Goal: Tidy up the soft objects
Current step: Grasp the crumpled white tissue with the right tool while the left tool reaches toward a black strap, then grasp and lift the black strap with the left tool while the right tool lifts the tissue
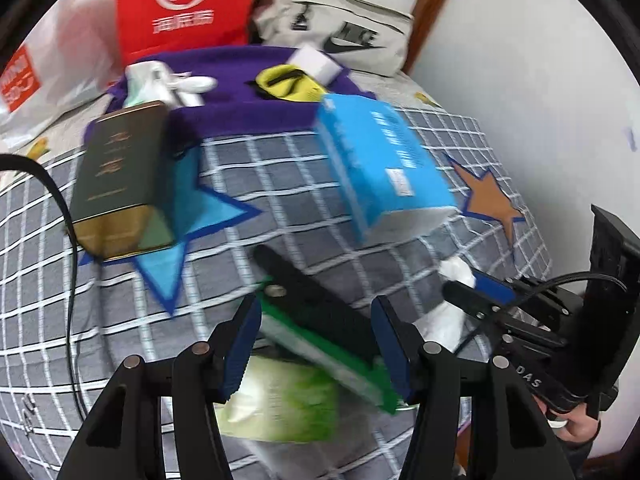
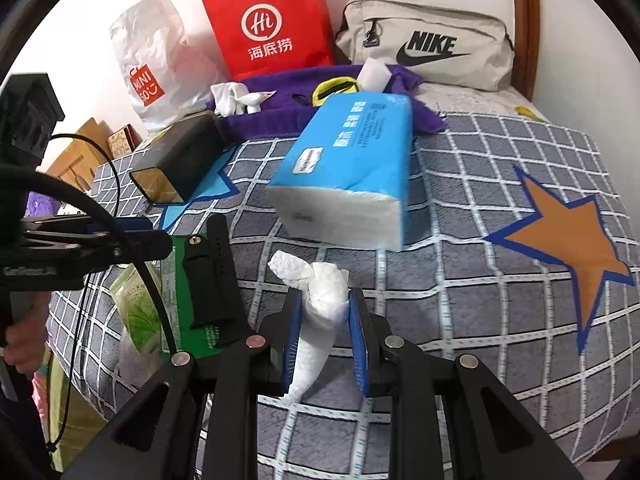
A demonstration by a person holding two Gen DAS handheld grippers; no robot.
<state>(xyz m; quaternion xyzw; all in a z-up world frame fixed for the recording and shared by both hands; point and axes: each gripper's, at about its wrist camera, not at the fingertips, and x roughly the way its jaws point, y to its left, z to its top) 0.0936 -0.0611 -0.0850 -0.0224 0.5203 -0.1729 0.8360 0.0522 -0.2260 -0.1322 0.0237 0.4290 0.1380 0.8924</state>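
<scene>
My right gripper (image 2: 325, 300) is shut on a crumpled white tissue wad (image 2: 320, 312), held just above the checked bedspread (image 2: 460, 280). In the left wrist view that tissue wad (image 1: 456, 272) shows at the right gripper's (image 1: 472, 294) tips. My left gripper (image 1: 316, 344) is open over a green card with a black watch strap (image 1: 320, 300). The card looks blurred and lies on the bed, not gripped. A green tissue packet (image 1: 280, 404) lies partly under it. In the right wrist view the left gripper (image 2: 160, 242) hovers at that card's (image 2: 184, 248) far end, beside the packet (image 2: 138, 308).
A blue tissue pack (image 2: 352, 176) and a dark box (image 2: 180, 156) lie mid-bed. Behind them a purple towel (image 2: 280, 112) carries white cloth (image 2: 232, 98) and a yellow item (image 2: 334, 88). A red bag (image 2: 272, 20), grey Nike bag (image 2: 428, 44) and white plastic bag (image 2: 152, 60) line the wall.
</scene>
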